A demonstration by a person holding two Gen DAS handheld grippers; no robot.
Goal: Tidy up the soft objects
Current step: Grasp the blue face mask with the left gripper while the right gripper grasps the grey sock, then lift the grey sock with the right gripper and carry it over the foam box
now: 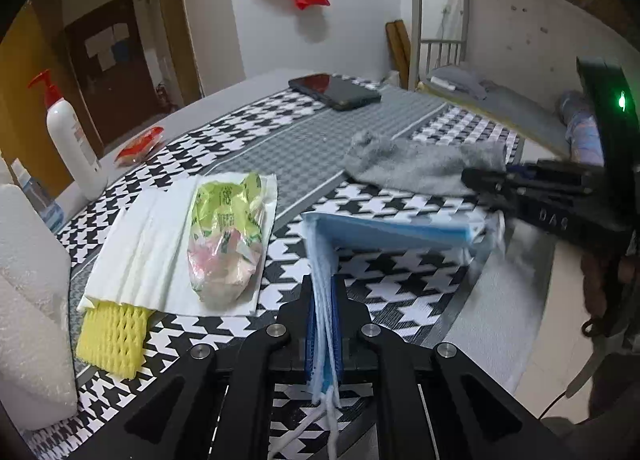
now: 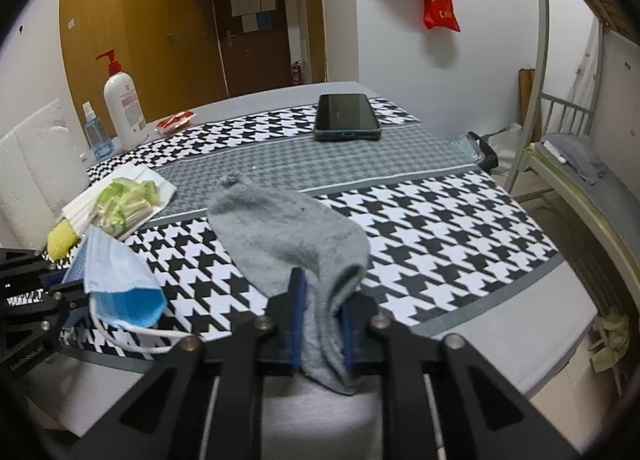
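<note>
My left gripper (image 1: 325, 292) is shut on a light blue face mask (image 1: 384, 230), whose pleated edge runs down between the blue pads while the rest is lifted off the houndstooth cloth. The mask (image 2: 120, 280) also shows at the left of the right wrist view, ear loop dangling. My right gripper (image 2: 322, 292) is shut on the near end of a grey sock (image 2: 280, 232); the sock's far part lies on the cloth. In the left wrist view the sock (image 1: 420, 162) lies beyond the mask, with the right gripper's body at the right edge.
A pile at the left holds white tissues (image 1: 152, 248), a green plastic bag (image 1: 226, 236) and yellow foam netting (image 1: 110, 340). A phone (image 2: 346, 116) lies at the far side. A pump bottle (image 2: 122, 104), a small bottle (image 2: 96, 132) and white foam (image 1: 28, 300) stand at the left. A bunk bed (image 2: 580, 164) is on the right.
</note>
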